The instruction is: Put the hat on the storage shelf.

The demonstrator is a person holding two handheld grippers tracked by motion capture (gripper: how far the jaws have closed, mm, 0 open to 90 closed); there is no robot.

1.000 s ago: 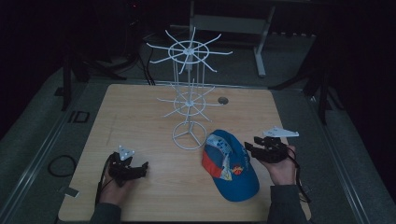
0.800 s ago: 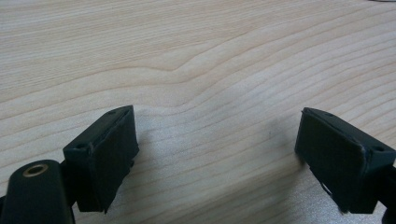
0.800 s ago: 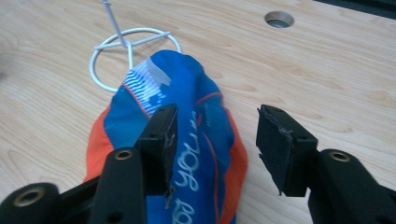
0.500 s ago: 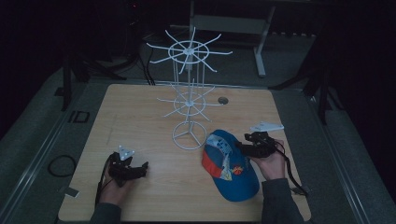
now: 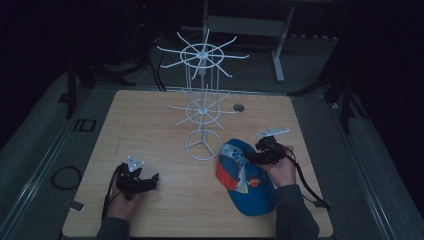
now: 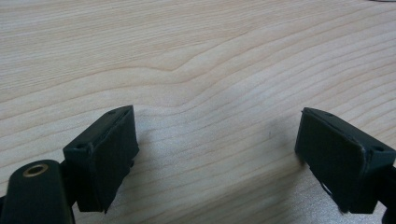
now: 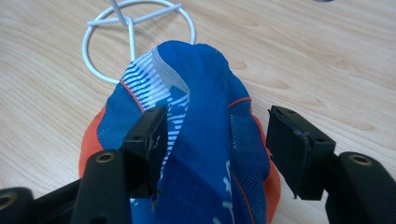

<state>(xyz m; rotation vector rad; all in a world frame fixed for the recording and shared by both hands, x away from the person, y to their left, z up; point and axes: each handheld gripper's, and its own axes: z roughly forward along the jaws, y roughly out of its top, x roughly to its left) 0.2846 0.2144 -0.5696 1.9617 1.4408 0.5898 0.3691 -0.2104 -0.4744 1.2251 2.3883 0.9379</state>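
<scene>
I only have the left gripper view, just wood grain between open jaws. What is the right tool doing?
Observer: The right tool straddles a raised fold of the blue cap. Its jaws have just been opening, with the fold between them and no firm pinch.
Operator: What else is out there?
Observer: A white wire rack stands beyond the cap, with its ring base just beside the cap.
Operator: Where does my left tool sit against all that?
Observer: In the high view the left tool is low over the near left part of the table, well apart from cap and rack.
</scene>
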